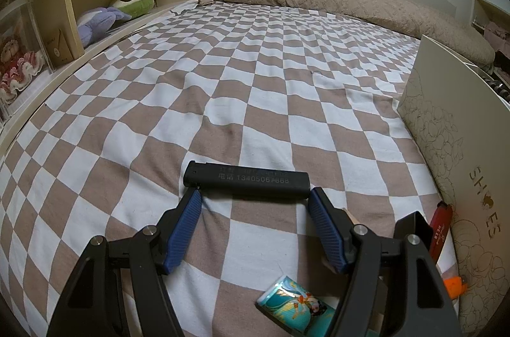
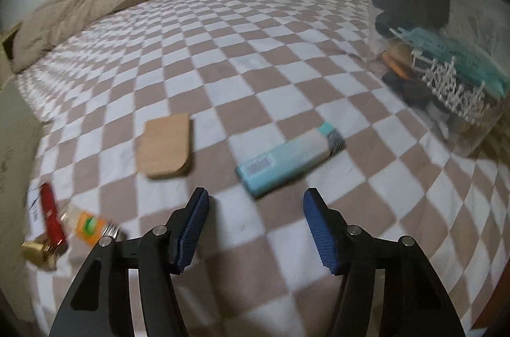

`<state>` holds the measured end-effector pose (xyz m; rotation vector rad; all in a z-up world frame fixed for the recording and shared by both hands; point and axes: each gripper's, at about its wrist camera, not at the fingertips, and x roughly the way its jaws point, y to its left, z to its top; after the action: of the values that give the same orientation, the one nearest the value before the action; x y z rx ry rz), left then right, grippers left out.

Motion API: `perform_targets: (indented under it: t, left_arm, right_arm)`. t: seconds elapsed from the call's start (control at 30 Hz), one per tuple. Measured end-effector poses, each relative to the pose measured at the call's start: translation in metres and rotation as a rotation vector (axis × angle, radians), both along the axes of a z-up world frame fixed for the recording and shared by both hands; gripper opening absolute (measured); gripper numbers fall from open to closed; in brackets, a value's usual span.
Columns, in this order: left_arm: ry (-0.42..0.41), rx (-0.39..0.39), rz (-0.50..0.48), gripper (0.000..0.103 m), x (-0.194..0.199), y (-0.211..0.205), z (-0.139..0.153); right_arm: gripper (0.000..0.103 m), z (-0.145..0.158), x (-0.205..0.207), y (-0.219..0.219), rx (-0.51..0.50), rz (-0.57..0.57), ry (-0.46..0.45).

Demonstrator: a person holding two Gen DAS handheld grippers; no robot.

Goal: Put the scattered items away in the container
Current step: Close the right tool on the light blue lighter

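I hold the black plastic lighter [image 1: 246, 180] endwise in the left gripper [image 1: 255, 197]. The right gripper [image 2: 256, 200], fingers spread and empty, is just short of the pale blue lighter [image 2: 290, 158], which lies left of the clear plastic container [image 2: 436, 28]. Next, I think, comes advancing and pinching it.

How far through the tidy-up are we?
Partly done: the clear container already holds several items. In hand: the left gripper grips the black lighter. Left: the light-blue lighter, wooden piece and red lighter, with the right gripper empty.
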<state>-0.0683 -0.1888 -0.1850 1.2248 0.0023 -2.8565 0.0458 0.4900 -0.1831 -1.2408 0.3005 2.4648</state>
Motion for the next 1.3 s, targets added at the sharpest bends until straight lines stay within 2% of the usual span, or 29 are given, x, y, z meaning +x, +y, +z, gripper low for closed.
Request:
perform_targets:
  t: [0.17,0.23,0.27,0.3,0.37,0.4,0.53,0.67,1.0,1.13,1.17,1.3]
  left_arm:
    - [0.0,0.0,0.001,0.07,0.001,0.0,0.0]
    - [0.0,-0.001,0.002,0.07,0.001,0.0,0.0]
    - [0.001,0.0,0.002,0.07,0.0,0.0,0.0]
    - [0.001,0.0,0.002,0.07,0.0,0.0,0.0]
    - [0.001,-0.001,0.003,0.07,0.0,0.0,0.0]
    - [0.001,-0.002,0.003,0.07,0.001,0.0,0.0]
    - [0.001,-0.004,0.003,0.07,0.0,0.0,0.0]
    - [0.001,-0.004,0.003,0.07,0.001,0.0,0.0]
    - [0.003,-0.005,0.004,0.07,0.002,0.001,-0.001]
    - [0.003,-0.004,0.004,0.07,0.002,0.001,-0.001]
    - [0.003,-0.003,0.005,0.07,0.002,0.001,-0.001]
    - [0.006,-0.001,0.009,0.07,0.002,0.0,0.0]
  right_arm:
    - [0.063,0.003,0.016,-0.005,0.02,0.045,0.024]
    - [0.078,0.003,0.016,-0.005,0.071,0.074,0.005]
    - [0.093,0.002,0.013,-0.003,0.118,0.105,-0.026]
    - [0.1,0.0,0.01,-0.001,0.153,0.143,-0.048]
    - [0.103,-0.002,0.007,0.009,0.134,0.206,-0.064]
    - [0.103,-0.002,0.003,0.019,0.09,0.22,-0.077]
    - [0.103,-0.001,-0.009,0.037,0.112,0.263,-0.112]
    - [0.103,-0.006,-0.025,0.054,0.055,0.302,-0.127]
    - [0.101,-0.009,-0.038,0.052,0.058,0.34,-0.137]
    - [0.091,-0.007,-0.037,0.039,0.106,0.348,-0.129]
    - [0.084,-0.006,-0.036,0.034,0.117,0.349,-0.124]
    - [0.083,-0.004,-0.031,0.018,0.214,0.329,-0.12]
